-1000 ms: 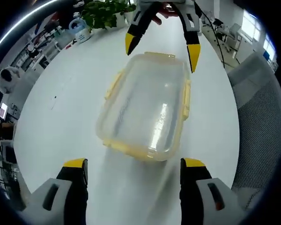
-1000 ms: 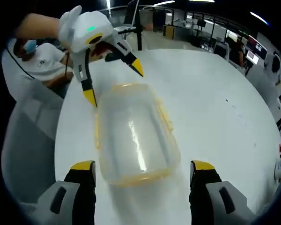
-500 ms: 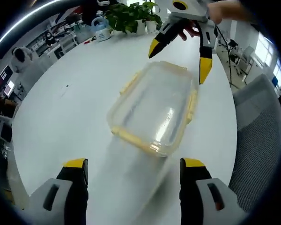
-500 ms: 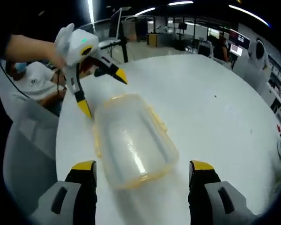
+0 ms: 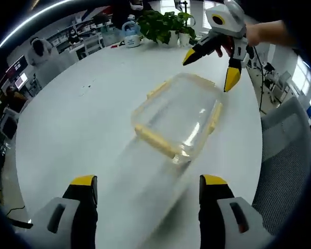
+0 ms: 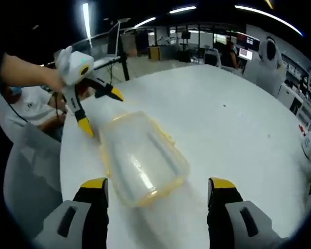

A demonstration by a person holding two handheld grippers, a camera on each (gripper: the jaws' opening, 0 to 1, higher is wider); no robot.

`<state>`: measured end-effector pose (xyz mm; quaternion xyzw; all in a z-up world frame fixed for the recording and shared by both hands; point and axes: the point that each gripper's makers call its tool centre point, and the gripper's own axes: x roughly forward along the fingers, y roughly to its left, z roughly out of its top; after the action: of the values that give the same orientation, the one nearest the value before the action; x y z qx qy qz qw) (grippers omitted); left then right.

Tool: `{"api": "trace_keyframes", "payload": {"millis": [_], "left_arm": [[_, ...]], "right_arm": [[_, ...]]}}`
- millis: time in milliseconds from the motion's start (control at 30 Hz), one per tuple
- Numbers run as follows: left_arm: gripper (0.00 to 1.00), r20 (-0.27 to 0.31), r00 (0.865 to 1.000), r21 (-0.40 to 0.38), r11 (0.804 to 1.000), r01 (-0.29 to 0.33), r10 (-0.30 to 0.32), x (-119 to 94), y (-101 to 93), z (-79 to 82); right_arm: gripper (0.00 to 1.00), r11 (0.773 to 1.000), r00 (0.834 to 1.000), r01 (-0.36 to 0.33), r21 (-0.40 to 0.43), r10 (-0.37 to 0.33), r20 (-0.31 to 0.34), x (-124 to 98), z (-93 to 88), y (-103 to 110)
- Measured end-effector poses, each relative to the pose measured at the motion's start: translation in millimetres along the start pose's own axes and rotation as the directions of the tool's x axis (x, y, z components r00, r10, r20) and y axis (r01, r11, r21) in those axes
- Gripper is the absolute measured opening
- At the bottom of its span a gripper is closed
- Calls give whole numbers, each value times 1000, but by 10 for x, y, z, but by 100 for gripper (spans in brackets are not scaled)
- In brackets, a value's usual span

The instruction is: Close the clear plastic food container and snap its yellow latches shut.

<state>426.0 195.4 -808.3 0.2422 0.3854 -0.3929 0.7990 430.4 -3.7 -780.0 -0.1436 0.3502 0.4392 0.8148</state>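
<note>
Left gripper view: container [image 5: 179, 120] mid-table [image 5: 78, 119]

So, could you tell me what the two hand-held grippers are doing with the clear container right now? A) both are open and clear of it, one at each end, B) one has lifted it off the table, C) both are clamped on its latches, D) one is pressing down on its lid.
A: the left hand-held gripper and the right hand-held gripper are both open, with the clear container lying untouched on the white table between them.

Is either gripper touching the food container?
Apart. In the left gripper view bare table separates the container from both left gripper and right gripper.
</note>
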Motion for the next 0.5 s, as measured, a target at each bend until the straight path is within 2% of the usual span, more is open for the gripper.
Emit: {"api": "trace_keyframes", "payload": {"millis": [267, 333, 500], "left_arm": [[80, 88, 994, -83, 995, -54, 61, -103, 115, 79], [80, 93, 993, -102, 993, -58, 67, -116, 120, 58], [80, 103, 991, -134, 989, -69, 83, -136, 110, -24]], "right_arm": [[79, 999, 999, 33, 25, -34, 42, -51, 34, -26], [79, 998, 997, 45, 43, -48, 65, -78, 42, -34], [78, 996, 995, 66, 57, -70, 74, -119, -30, -36]]}}
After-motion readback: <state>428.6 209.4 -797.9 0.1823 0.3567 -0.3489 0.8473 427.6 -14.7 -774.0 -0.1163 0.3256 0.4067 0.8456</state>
